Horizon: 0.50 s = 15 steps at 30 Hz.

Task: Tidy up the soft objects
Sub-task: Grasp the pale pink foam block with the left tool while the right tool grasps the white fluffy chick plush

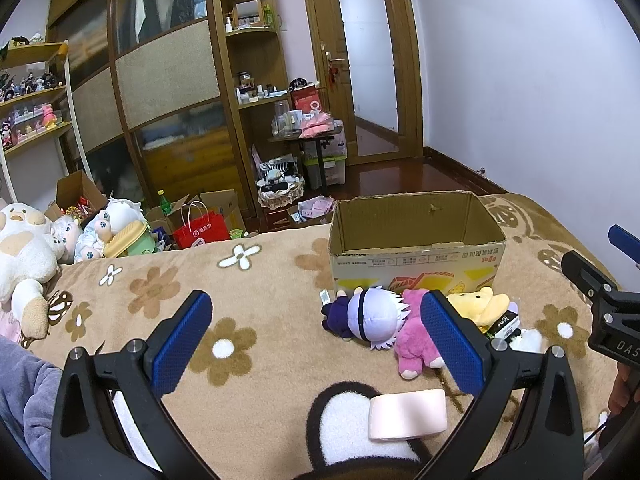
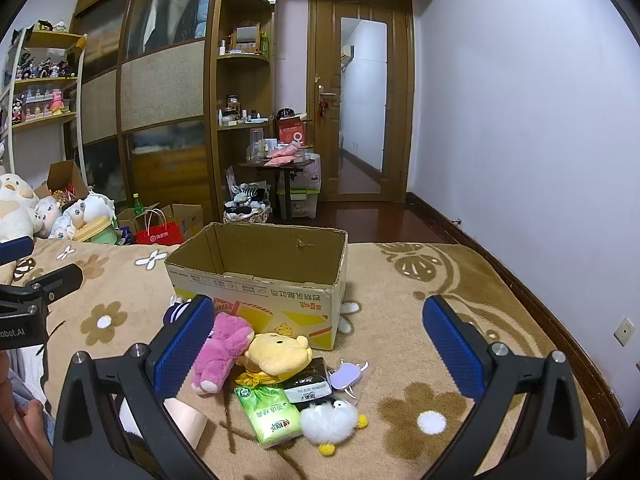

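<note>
Both spread wide and empty above floral blanket [image 2: 400, 360]: left gripper [image 1: 320, 344], right gripper [image 2: 320, 348], level, aimed at open cardboard box [image 2: 256, 280]. Before box, touching: pink plush [image 2: 220, 352], yellow plush [image 2: 278, 354], white-haired doll [image 1: 372, 314], green tissue pack [image 2: 270, 414], fluffy white chick [image 2: 330, 422].

We were in a home bedroom: a blanketed bed [image 1: 248, 312], wooden wardrobe [image 1: 160, 80], door [image 2: 360, 108], toy-filled shelves [image 1: 32, 96].

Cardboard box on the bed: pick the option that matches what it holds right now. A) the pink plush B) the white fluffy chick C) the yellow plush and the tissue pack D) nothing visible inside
D: the cardboard box shows only bare inner walls, while the pink plush, yellow plush, tissue pack and white fluffy chick lie on the blanket in front.
</note>
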Motion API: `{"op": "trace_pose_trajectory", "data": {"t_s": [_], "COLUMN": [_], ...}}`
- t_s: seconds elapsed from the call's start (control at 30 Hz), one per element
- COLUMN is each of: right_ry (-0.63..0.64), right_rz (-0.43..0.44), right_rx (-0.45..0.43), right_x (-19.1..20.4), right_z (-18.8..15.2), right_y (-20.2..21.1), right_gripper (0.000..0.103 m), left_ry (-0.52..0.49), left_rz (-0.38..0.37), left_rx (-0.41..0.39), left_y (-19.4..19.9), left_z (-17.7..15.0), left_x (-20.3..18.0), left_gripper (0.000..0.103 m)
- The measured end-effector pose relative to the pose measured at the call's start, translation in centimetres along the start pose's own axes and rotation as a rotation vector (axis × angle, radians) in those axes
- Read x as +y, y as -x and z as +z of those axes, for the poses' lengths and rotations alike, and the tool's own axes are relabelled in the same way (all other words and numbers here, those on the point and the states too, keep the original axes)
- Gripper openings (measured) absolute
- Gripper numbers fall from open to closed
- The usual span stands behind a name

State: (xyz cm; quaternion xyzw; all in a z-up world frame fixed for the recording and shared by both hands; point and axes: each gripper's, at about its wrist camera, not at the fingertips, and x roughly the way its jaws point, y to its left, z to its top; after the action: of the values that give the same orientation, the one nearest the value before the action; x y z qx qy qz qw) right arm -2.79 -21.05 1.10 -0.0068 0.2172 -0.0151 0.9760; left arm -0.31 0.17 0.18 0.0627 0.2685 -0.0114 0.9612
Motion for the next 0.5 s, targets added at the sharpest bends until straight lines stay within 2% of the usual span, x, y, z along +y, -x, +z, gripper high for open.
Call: {"op": "trace_pose_trajectory", "data": {"t_s": [0.3, 0.5], "right_ry": [0.001, -0.004], "right_rz": [0.0, -0.003], "right_rx": [0.003, 0.021], "right_x": [0.0, -0.2], "right_z": [-0.1, -0.3], "right_y": [0.0, -0.1], "right_gripper": [0.103, 0.103], "left_ry": [-0.003, -0.003], "left_rz": [-0.004, -0.022], "left_rx": [0.01, 0.065], "left_y": [0.0, -1.2], "left_z": [-0.1, -0.4], "left_x": [0.0, 0.3], "left_gripper": [0.103, 0.103]}}
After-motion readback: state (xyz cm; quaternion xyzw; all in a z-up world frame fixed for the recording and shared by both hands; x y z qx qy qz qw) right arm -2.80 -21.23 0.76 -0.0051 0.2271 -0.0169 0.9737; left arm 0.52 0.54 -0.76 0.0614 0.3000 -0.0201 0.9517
